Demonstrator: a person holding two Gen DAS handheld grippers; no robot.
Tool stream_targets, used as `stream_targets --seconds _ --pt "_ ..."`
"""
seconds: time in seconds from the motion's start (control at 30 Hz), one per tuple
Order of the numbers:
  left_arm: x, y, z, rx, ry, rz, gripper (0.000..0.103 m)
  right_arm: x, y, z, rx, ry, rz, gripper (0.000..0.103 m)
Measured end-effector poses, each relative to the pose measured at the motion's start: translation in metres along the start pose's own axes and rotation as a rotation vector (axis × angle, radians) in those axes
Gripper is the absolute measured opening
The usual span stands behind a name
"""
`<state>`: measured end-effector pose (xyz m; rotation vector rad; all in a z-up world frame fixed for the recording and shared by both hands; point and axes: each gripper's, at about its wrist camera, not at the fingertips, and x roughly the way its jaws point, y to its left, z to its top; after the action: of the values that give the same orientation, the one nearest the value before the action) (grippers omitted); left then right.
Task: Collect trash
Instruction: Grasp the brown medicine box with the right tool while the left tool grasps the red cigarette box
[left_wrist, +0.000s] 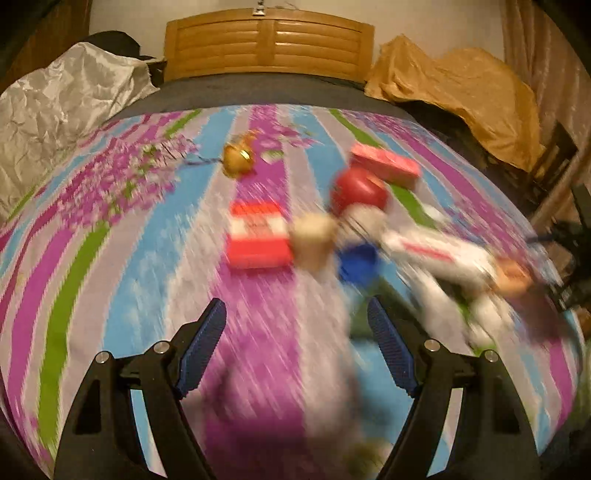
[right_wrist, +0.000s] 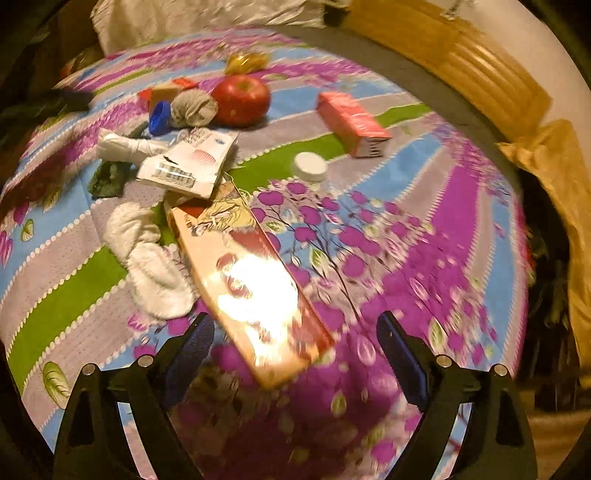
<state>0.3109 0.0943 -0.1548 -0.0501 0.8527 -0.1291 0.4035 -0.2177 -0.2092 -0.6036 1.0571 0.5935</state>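
- left gripper (left_wrist: 295, 317) hung wide open above the bedspread (left_wrist: 110, 229), holding nothing
- blurry red-and-white box (left_wrist: 257, 235) sat mid-bed, apple (left_wrist: 358, 194) just beside it

Litter spread over a bed (right_wrist: 424, 221): a long flat box (right_wrist: 251, 280) at six o'clock, a crumpled cloth (right_wrist: 147, 258) touching it toward nine, a jar lid (right_wrist: 309, 165) just beyond, an apple (right_wrist: 241, 99) at twelve, a carton (right_wrist: 352, 123) toward two.
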Motion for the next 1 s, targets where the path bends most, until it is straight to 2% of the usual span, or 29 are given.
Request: stream_targets --seconds 0.1,0.17,0.23,0.27,0.3,0.33,0.37,0.47,0.57,0.8,1.0 --pt "0.036 0.004 0.019 0.084 0.044 0.009 0.076 0.016 0.004 0.003 -0.038 0.043 0.058 0.092" --pt "0.061 -0.001 0.022 0.193 0.050 0.107 0.076 0.026 0.006 0.006 -0.054 0.064 0.072 0.092" --pt "0.078 0.002 0.024 0.213 0.063 0.119 0.076 0.036 0.006 0.007 -0.060 0.077 0.089 0.092" --pt "0.082 0.006 0.026 0.211 0.055 0.126 0.076 0.040 0.008 0.006 -0.057 0.080 0.101 0.088" --pt "0.085 0.009 0.027 0.209 0.049 0.127 0.065 0.040 0.007 0.006 -0.046 0.070 0.107 0.088" --pt "0.091 0.013 0.027 0.206 0.068 0.106 0.059 0.039 0.006 0.005 -0.030 0.056 0.115 0.084" --pt "0.093 0.017 0.027 0.202 0.070 0.098 0.059 0.038 0.005 0.004 -0.016 0.047 0.117 0.080" --pt "0.083 0.017 0.019 0.206 0.042 0.083 0.058 0.029 0.005 -0.004 0.046 0.021 0.090 0.068" --pt "0.062 0.015 0.006 0.192 0.018 0.086 0.058 0.016 0.009 -0.016 0.112 -0.012 0.067 0.063" --pt "0.004 0.021 -0.032 0.133 0.021 0.108 0.058 -0.035 0.031 -0.058 0.264 -0.085 0.025 0.061" --pt "-0.043 0.004 -0.063 0.096 0.016 0.058 0.058 -0.071 0.078 -0.093 0.422 -0.121 0.060 0.060"
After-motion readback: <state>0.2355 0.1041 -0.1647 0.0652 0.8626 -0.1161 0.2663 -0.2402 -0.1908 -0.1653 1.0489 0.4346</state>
